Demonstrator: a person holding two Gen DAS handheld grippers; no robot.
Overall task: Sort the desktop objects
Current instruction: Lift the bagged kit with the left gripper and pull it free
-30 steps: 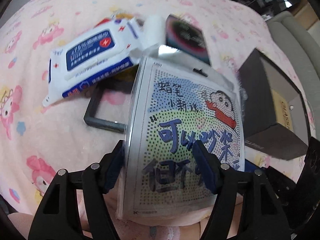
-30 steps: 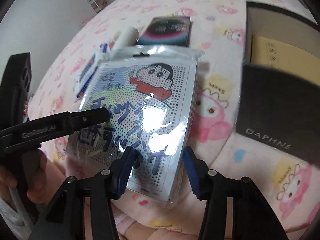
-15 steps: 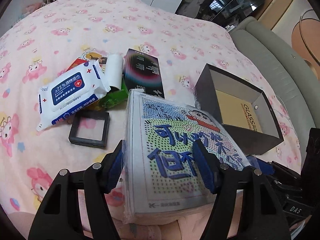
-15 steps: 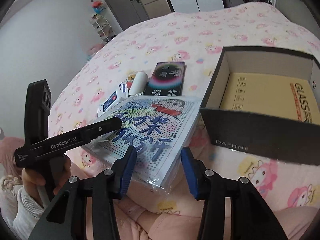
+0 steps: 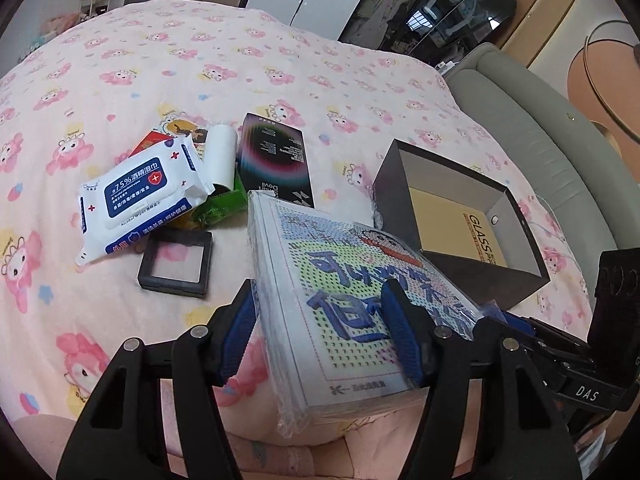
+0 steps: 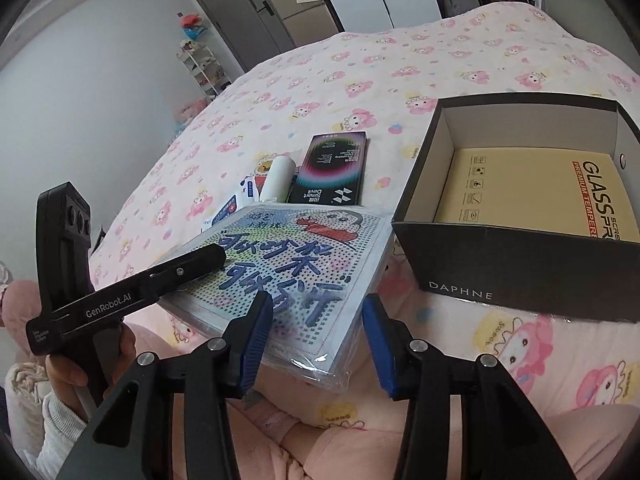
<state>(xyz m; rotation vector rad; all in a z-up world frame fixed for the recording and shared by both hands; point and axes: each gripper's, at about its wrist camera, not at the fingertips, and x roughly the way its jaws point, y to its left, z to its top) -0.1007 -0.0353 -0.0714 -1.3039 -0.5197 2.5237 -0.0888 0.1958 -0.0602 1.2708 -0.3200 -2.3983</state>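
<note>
The left gripper [image 5: 320,332] holds the shrink-wrapped cartoon pad [image 5: 352,280] across its near end, blue pads pressed to each side, so the pad sits lifted and tilted above the pink bedspread [image 5: 120,80]. In the right wrist view the right gripper [image 6: 316,340] has its fingers spread wide at the pad's near corner, one pad just beside the wrap, the other apart from it; it grips nothing.

From the left wrist view, the open black box [image 5: 460,216], marked DAPHNE on its side in the right view, lies at 2 o'clock of the pad, a yellow glass-protector pack [image 6: 540,196] flat on its floor. At 10 to 11 o'clock lie the alcohol wipes pack [image 5: 140,196], a white tube [image 5: 220,156], a green packet [image 5: 224,204], a dark phone-case box [image 5: 276,164] and a small black frame case [image 5: 176,256].

The step in hand looks like carrying the pad to the box. Next, I judge, the pad needs swinging toward 2 o'clock, levelling, and lowering over the rim onto the yellow pack; being broad, its fit must be checked first.
</note>
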